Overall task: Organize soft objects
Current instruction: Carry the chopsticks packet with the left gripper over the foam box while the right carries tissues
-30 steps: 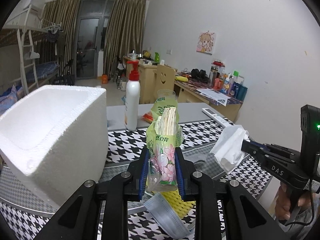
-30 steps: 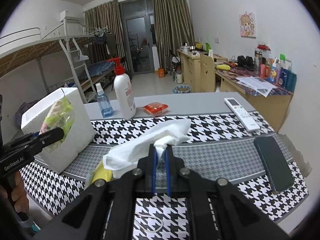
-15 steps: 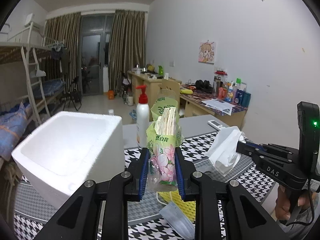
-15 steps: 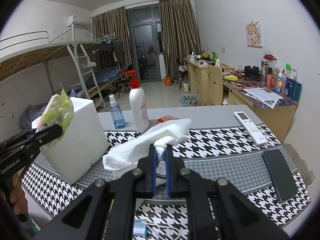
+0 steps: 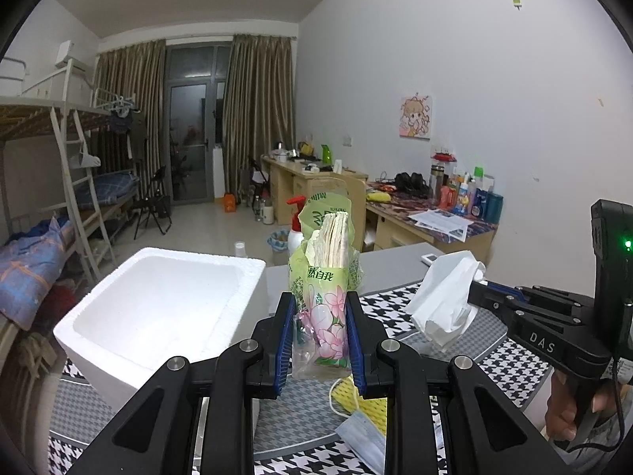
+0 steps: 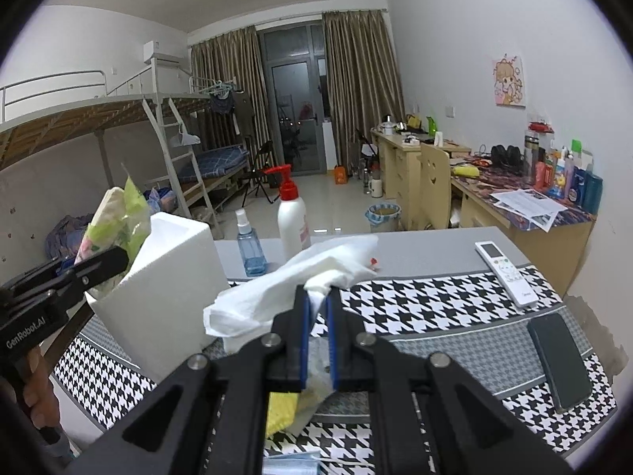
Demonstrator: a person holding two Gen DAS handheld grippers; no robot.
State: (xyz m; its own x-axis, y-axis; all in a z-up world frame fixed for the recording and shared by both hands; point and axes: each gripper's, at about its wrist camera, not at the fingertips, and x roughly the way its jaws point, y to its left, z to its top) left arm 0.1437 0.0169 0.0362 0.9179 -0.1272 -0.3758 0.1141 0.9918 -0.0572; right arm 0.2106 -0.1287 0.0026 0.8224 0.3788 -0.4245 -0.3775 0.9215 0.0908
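Observation:
My left gripper (image 5: 319, 316) is shut on a green flowered tissue pack (image 5: 324, 281), held upright above the table, just right of the white foam box (image 5: 158, 308). My right gripper (image 6: 316, 304) is shut on a crumpled white tissue (image 6: 285, 289) that drapes out to the left of its tips. In the left wrist view the right gripper (image 5: 480, 289) comes in from the right with that tissue (image 5: 447, 301). In the right wrist view the left gripper (image 6: 114, 255) holds the pack (image 6: 114, 217) beside the foam box (image 6: 174, 269). A yellow cloth (image 5: 360, 399) and a blue face mask (image 5: 362, 439) lie on the table below.
On the houndstooth tablecloth (image 6: 435, 304) lie a white remote (image 6: 506, 273) and a dark phone (image 6: 561, 360) at right. A pump bottle (image 6: 292, 217) and a blue spray bottle (image 6: 249, 245) stand behind the box. A person's hand (image 5: 569, 411) grips the right handle.
Both grippers have risen with their loads and the views have tipped up. The foam box's opening now shows from above in the left wrist view.

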